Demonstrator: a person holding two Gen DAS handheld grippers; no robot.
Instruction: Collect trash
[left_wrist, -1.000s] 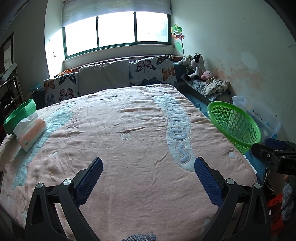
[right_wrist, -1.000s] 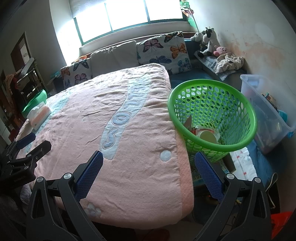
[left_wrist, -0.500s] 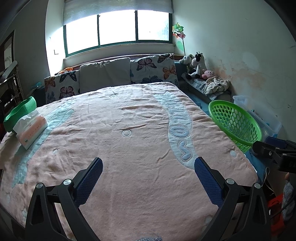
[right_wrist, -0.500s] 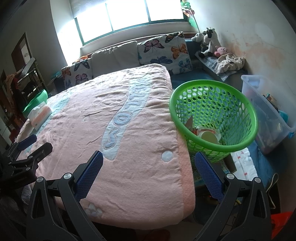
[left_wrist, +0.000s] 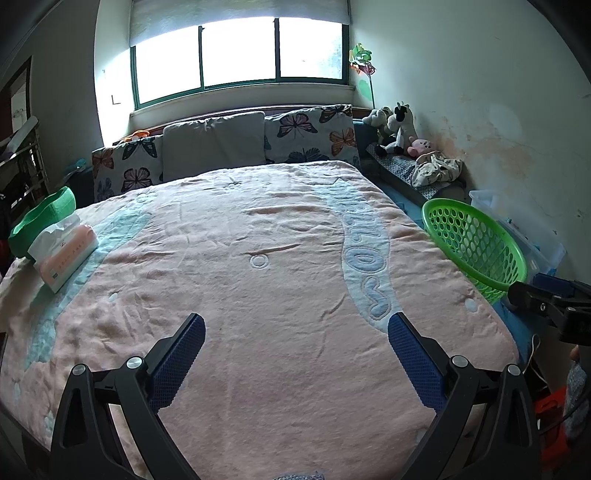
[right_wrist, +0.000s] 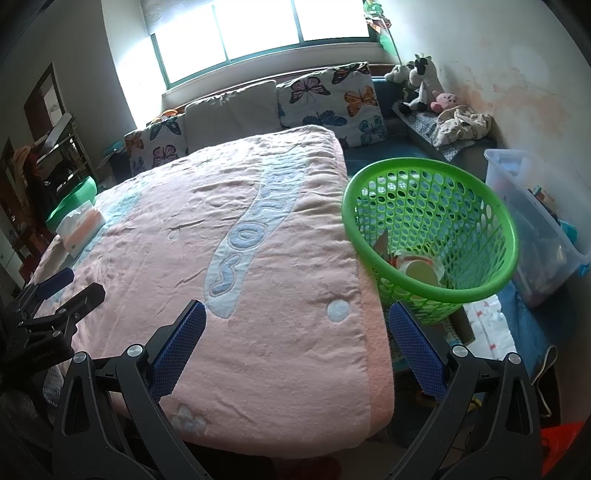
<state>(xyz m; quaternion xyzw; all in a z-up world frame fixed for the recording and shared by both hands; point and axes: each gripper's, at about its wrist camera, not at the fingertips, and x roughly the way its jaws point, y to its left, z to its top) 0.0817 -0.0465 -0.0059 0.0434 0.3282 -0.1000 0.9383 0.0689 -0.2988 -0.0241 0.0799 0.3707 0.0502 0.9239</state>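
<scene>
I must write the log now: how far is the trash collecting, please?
Done: some trash, a paper cup among it, already lies in the green basket beside the bed. In hand: nothing; the left tongs and right tongs are both open and empty. Left: I see no loose trash on the pink blanket, only a tissue pack at its edge, so the job looks nearly finished.

The green basket's (right_wrist: 430, 229) rim hides part of the trash (right_wrist: 417, 267) inside.
</scene>
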